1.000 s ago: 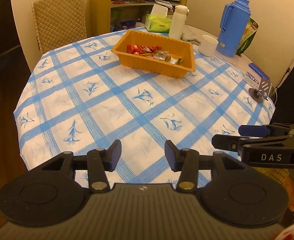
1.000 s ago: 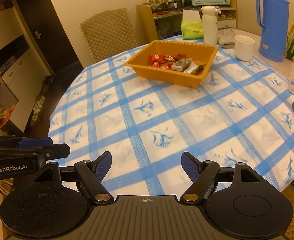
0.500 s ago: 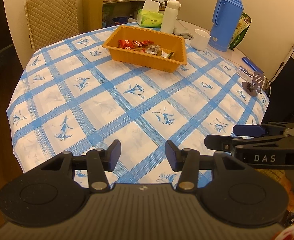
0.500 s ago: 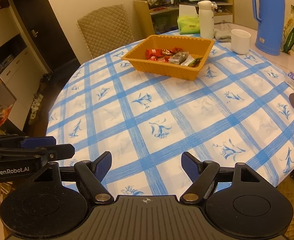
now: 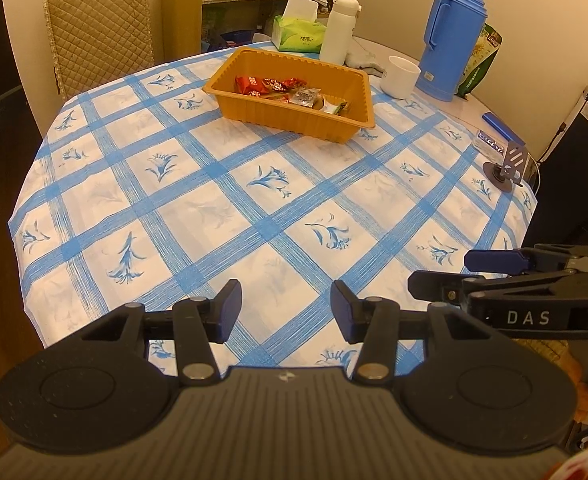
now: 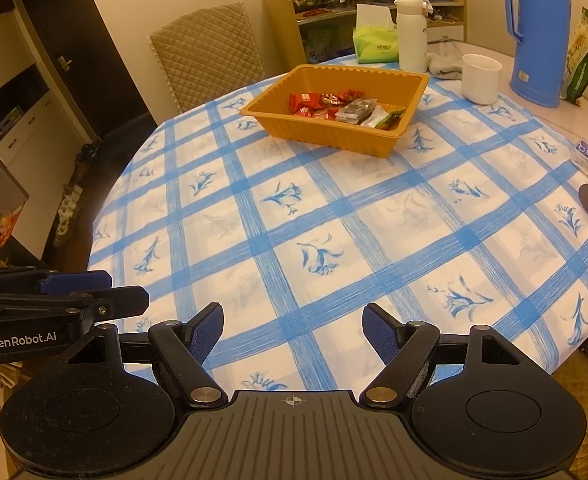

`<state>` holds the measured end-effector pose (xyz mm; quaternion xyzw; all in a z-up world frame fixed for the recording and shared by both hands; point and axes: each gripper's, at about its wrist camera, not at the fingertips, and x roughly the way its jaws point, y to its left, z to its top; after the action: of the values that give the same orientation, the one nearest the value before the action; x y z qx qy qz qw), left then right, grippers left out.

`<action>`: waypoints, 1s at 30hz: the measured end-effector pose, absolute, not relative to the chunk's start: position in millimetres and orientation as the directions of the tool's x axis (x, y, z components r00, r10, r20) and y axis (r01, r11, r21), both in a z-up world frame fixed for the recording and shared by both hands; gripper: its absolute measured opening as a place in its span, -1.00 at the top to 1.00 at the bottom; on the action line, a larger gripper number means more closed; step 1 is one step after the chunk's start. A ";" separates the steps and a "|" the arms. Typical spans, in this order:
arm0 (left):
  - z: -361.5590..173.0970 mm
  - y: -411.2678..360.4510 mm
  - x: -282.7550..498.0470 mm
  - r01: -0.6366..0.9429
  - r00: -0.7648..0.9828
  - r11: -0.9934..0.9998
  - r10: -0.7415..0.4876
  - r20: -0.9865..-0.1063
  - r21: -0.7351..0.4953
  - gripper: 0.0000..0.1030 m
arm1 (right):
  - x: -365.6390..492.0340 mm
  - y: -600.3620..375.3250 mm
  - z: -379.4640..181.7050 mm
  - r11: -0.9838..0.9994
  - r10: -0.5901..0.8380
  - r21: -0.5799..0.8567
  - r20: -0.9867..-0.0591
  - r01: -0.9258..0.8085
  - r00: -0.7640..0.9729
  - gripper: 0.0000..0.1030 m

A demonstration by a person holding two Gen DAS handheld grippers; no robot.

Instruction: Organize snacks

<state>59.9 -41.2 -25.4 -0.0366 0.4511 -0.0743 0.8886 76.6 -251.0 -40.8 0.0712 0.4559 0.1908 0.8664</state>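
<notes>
An orange plastic tray [image 5: 346, 128] [image 6: 294, 128] stands on the far side of the round table with the blue-checked cloth [image 5: 213, 208] [image 6: 334, 220]. Several wrapped snacks [image 5: 289, 90] [image 6: 342, 108], red, grey and green, lie inside it. My left gripper [image 5: 285, 306] is open and empty over the table's near edge. My right gripper [image 6: 292, 330] is open and empty, also at the near edge. Each gripper shows from the side in the other's view: the right one [image 5: 446, 276] and the left one [image 6: 121, 288].
Behind the tray stand a green tissue box [image 5: 298, 36], a white bottle [image 5: 340, 34], a white cup [image 5: 400, 77], a blue thermos [image 5: 454, 40] and a green bag [image 5: 482, 60]. A small black stand [image 5: 506, 168] sits at the right edge. A quilted chair [image 5: 97, 20] is at the far left.
Both grippers have drawn back from the tray toward the table's near edge, then eased forward a little. Both stay open and empty.
</notes>
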 end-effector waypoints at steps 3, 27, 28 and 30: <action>-24.8 -40.9 61.5 0.101 0.583 0.986 -0.166 -0.795 -0.132 0.11 | 77.1 -250.8 -40.9 0.917 0.396 0.298 -0.763 -0.266 0.511 -0.48; -26.4 -41.1 65.9 0.098 0.582 0.987 -0.163 -0.796 -0.130 0.11 | 80.1 -249.1 -43.4 0.914 0.401 0.300 -0.763 -0.272 0.506 -0.48; -26.4 -40.9 66.0 0.098 0.582 0.987 -0.163 -0.796 -0.130 0.11 | 81.0 -248.9 -43.9 0.914 0.402 0.301 -0.763 -0.273 0.506 -0.48; -26.1 -40.8 65.4 0.098 0.583 0.987 -0.163 -0.796 -0.130 0.11 | 81.5 -248.8 -44.3 0.913 0.404 0.303 -0.762 -0.274 0.505 -0.48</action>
<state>65.4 -40.8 -26.1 -0.0360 0.4507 -0.0736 0.8889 81.5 -248.8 -44.3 0.0713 0.4571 0.1960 0.8646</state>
